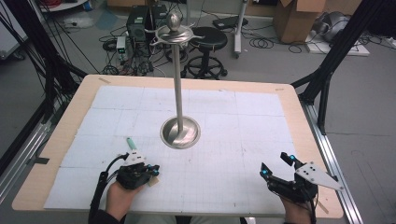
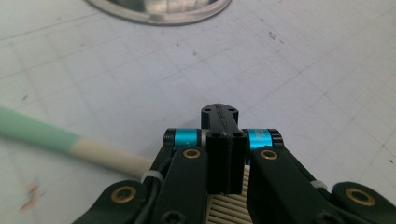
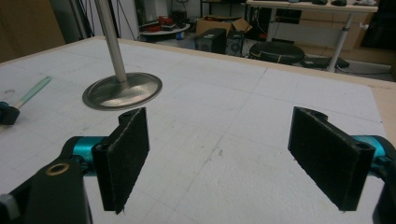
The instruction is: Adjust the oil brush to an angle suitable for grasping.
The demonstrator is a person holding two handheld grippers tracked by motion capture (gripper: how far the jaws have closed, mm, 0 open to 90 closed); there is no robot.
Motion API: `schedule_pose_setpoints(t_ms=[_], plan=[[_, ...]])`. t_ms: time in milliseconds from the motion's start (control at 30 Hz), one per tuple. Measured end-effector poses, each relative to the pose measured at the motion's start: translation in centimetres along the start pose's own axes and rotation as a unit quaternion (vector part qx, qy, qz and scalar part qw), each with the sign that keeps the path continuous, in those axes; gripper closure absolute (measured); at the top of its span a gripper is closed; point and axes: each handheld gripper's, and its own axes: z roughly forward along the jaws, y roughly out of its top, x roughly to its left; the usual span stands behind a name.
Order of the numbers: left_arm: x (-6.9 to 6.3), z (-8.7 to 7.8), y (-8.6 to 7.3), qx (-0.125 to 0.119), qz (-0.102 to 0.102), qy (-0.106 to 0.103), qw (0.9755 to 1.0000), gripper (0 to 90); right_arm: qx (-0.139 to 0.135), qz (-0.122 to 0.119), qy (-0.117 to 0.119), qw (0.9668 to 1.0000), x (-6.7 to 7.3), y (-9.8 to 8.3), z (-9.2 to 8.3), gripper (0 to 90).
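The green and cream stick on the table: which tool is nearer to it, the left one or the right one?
Left. The left tool, jaws shut, sits right next to the green and cream stick, which lies just beyond and beside it. The right tool, jaws open, is far across the table.

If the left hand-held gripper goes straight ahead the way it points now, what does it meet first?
Probably the round base of the metal stand; before it lies bare mat. The left hand-held gripper is shut, and the green-and-cream stick lies off to its side.
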Motion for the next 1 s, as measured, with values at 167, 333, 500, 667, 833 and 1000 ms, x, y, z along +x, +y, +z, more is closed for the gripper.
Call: schedule_pose_setpoints(t_ms=[167,333,500,667,833,1000], plan=[[1.0,-1.5,-0.6,-0.001,-0.009,0.005,0.9999,89.6,0.002,-0.001,0.0,1.0,0.1,0.0,0.1,19.2],[2.0,-2.8,-1.2,0.011,-0.012,0.019,0.9997,89.7,0.002,0.001,-0.001,1.0,0.1,0.0,0.1,19.2],[2.7,-3.8,-1.4,0.023,-0.003,0.037,0.9991,89.6,0.003,0.002,-0.001,1.0,0.1,0.0,0.1,19.2],[3.6,-4.9,-1.8,0.025,-0.013,0.048,0.9984,89.6,0.002,-0.001,-0.002,1.0,0.0,0.0,0.1,19.2],[5.9,-6.5,-2.8,0.039,-0.039,0.079,0.9953,89.6,0.002,-0.001,-0.002,1.0,0.1,0.0,0.1,19.2],[7.8,-8.1,-3.0,0.006,-0.06,0.103,0.9929,89.6,0.004,-0.002,-0.002,1.0,0.1,0.0,0.2,19.2]])
